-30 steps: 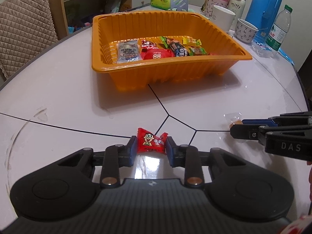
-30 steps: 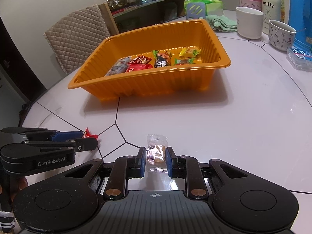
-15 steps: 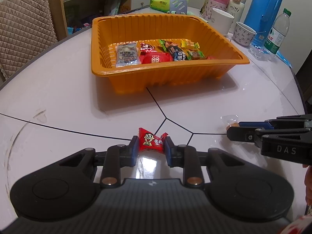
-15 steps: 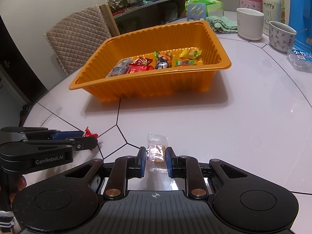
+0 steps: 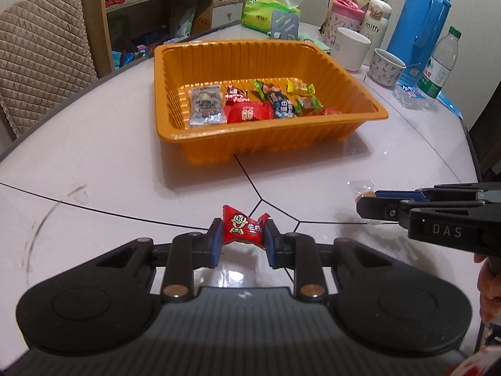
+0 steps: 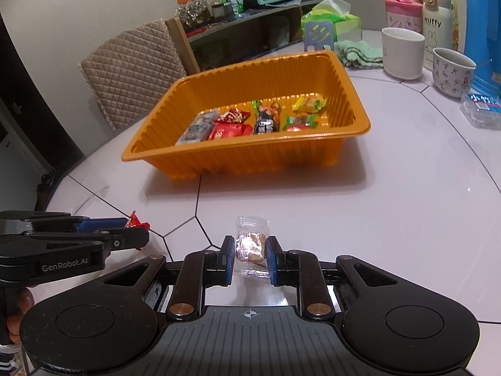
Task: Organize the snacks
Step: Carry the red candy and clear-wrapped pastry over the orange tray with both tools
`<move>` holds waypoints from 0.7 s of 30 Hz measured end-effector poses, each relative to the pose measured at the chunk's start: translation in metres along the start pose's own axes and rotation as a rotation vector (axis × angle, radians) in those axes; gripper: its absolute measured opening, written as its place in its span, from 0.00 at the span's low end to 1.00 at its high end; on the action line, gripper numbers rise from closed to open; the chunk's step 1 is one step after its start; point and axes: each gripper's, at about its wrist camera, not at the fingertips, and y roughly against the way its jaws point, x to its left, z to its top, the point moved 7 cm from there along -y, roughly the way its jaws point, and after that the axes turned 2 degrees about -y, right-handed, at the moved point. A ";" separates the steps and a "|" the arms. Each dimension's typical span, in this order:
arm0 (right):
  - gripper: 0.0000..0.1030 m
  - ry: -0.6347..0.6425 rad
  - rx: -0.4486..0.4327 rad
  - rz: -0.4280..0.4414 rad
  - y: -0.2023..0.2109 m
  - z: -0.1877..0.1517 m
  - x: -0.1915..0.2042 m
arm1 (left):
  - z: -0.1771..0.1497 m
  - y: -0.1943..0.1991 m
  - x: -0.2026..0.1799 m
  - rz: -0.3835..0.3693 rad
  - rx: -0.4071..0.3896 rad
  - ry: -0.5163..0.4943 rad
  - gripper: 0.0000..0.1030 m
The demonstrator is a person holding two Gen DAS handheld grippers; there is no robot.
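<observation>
Near the front edge of the white desk [image 5: 94,144], the left gripper [image 5: 243,241] is reaching forward and level, its jaws pinching one red candy [image 5: 242,229] with a cartoon face by its two sides, the wrapper sitting just over the glossy surface. Beside it, the right gripper [image 6: 250,252] is pointing the same way, its jaws pressing on one clear-wrapped candy [image 6: 251,241] holding a brown piece; whether that wrapper is touching the desk cannot be told. From the left wrist view the right gripper [image 5: 372,202] is showing side-on at the right, with the clear wrapper poking out ahead of its tip, and part of the person's hand [image 5: 491,285] is appearing at the frame edge. From the right wrist view the left gripper [image 6: 137,228] is lying at the left with red wrapper ends sticking out.

Well ahead of both grippers, one orange tray [image 5: 313,138] is sitting on the desk, holding roughly eight wrapped snacks [image 5: 250,103] clustered toward its near wall. Behind it are standing two cups [image 6: 404,53], one blue thermos [image 5: 419,22], one water bottle [image 5: 441,62], one miffy flask [image 6: 433,22] and one green tissue pack [image 6: 332,22].
</observation>
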 end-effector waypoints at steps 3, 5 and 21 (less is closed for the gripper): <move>0.21 0.005 -0.013 0.009 0.005 0.006 0.001 | 0.006 0.009 -0.001 -0.002 -0.017 -0.001 0.24; 0.21 0.008 -0.023 0.015 0.009 0.009 0.003 | 0.011 0.015 -0.002 -0.001 -0.028 -0.005 0.24; 0.21 0.023 -0.077 0.057 0.025 0.044 0.008 | 0.050 0.032 -0.008 0.000 -0.087 -0.019 0.24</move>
